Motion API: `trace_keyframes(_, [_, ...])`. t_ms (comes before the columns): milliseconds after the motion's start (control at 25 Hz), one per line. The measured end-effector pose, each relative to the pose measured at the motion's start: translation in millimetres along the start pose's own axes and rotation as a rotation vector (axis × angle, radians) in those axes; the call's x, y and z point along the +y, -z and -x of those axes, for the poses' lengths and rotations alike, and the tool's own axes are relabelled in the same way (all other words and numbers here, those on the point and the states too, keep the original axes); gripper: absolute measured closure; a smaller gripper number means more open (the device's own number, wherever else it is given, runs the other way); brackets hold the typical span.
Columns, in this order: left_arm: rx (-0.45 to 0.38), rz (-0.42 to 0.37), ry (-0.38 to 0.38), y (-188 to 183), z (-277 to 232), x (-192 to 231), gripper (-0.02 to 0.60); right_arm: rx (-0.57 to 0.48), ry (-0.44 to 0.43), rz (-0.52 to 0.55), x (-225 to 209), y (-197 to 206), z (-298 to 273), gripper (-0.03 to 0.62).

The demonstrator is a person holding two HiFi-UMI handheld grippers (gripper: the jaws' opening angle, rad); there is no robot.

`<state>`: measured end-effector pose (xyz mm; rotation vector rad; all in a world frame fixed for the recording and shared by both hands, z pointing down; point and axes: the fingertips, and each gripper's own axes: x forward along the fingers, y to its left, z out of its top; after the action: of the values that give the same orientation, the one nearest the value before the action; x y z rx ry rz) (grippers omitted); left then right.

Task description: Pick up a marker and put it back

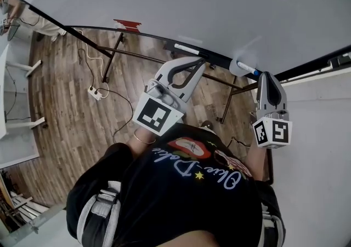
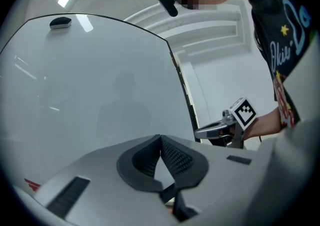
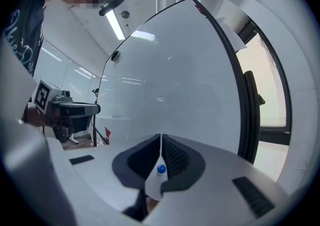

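A marker [image 3: 159,177] with a white body and a blue end is clamped between the pads of my right gripper [image 3: 160,142]. In the head view that marker [image 1: 249,69] lies crosswise at the tip of the right gripper [image 1: 265,78], just above the whiteboard's black ledge [image 1: 219,58]. A second white marker [image 1: 186,49] rests on the ledge further left. My left gripper [image 1: 198,65] points at the whiteboard [image 1: 192,5] beside that marker. Its jaws meet at the tip with nothing between them; in its own view the left gripper [image 2: 161,139] faces the bare board.
A red object [image 1: 127,24] sits at the ledge's left end. The board's dark stand legs [image 1: 112,57] rise from a wood floor with a white power strip [image 1: 96,93] and cables. A white wall [image 1: 321,131] is close on the right.
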<state>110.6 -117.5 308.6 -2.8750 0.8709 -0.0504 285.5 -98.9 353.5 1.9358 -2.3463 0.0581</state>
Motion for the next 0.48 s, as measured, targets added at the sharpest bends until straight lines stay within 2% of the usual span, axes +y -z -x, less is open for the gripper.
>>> trace_keyframes(480, [-0.002, 0.028, 0.054, 4.6, -12.3, -9.5, 0.578, -0.048, -0.004, -0.012, 2.6, -21.3, 20.0, 0.594])
